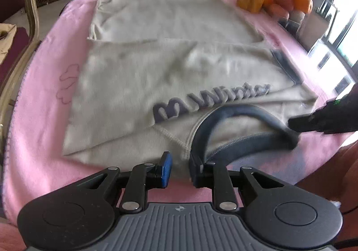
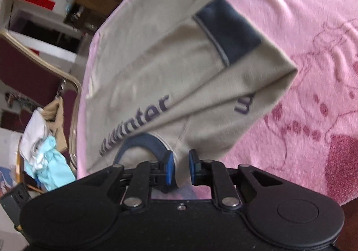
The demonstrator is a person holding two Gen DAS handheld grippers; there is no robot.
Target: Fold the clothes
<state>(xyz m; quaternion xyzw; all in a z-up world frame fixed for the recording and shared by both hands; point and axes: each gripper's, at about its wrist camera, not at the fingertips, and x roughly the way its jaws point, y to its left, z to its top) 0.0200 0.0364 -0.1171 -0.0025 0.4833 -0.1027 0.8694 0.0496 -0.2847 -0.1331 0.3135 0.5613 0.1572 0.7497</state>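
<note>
On pink blanket, shirt collar-nearest.

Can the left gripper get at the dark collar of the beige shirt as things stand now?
Probably yes. The left gripper is right at the shirt's near edge, and the dark collar begins beside its right finger, with nothing lying between. The right gripper is at the collar's far end, so that end is taken.

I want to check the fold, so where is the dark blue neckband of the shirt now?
In the left wrist view the neckband arches just beyond the left gripper, below the "Winter" lettering on the beige shirt.
</note>
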